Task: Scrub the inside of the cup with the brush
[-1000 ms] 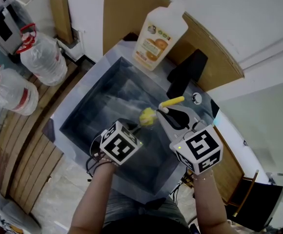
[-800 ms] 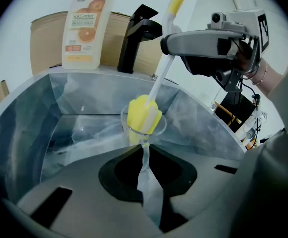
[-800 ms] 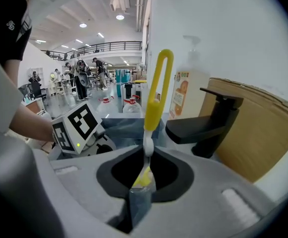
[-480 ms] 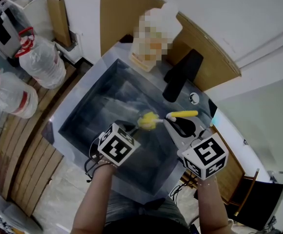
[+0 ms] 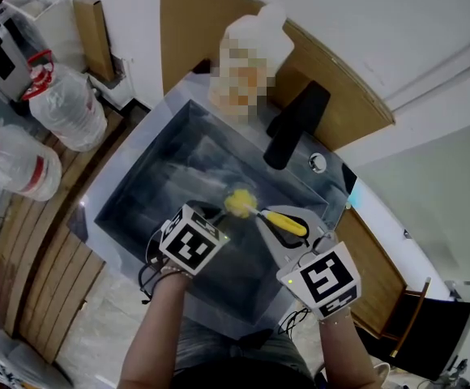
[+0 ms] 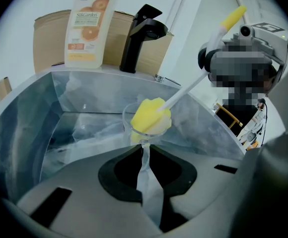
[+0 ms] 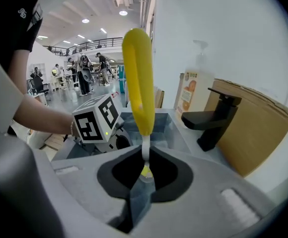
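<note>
Head view: the left gripper (image 5: 212, 217) holds a clear cup (image 6: 139, 133) over the middle of the sink (image 5: 150, 177). Its jaws are pinched on the near wall of the cup, and the mouth faces up and away from it. The right gripper (image 7: 145, 158) pinches the brush (image 5: 286, 222) on the thin white stem just under the yellow handle. Its jaws have just been closing a little more on this stem.

The yellow sponge head (image 6: 151, 115) sits in the mouth of the cup and touches the rim. How deep it is inside, I cannot tell.

In the head view the long axis of the brush runs from the right gripper at about 4 o'clock to the cup at about 10 o'clock. So the cup lies near, at 10 o'clock from the right gripper. I judge that the next push should go along this line, down into the cup, while the left gripper holds the cup steady. Off this line, the head may press the rim and tip the thin cup.
</note>
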A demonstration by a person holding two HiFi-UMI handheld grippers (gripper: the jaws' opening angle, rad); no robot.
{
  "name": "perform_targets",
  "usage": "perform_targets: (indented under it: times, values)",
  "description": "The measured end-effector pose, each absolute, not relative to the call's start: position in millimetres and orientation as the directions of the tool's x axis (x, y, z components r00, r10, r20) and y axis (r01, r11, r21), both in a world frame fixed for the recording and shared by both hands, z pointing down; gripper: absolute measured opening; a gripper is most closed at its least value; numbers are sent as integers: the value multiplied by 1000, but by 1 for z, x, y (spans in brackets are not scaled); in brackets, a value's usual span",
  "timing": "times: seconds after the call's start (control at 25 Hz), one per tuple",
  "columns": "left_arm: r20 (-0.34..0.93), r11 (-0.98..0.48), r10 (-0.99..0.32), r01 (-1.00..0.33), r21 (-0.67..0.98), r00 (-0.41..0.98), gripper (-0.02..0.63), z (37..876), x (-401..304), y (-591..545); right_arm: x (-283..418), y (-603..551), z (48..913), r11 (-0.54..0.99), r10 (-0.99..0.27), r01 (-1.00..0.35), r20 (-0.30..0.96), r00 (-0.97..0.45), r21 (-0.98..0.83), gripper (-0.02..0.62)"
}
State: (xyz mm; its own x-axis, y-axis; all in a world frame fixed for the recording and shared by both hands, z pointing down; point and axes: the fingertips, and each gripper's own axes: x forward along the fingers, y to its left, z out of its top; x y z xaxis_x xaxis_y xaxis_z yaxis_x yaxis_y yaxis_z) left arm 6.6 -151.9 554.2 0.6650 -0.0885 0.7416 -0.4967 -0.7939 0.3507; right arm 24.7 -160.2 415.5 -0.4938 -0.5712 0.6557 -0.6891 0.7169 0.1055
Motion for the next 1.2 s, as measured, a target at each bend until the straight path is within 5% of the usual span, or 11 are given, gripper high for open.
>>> perform_targets:
  times: [1.2]
  values:
    - [737,-806,-84,-481,346,670,58,554,7,-151,31,-210,401,664,-624,-743,610,-489,83,40]
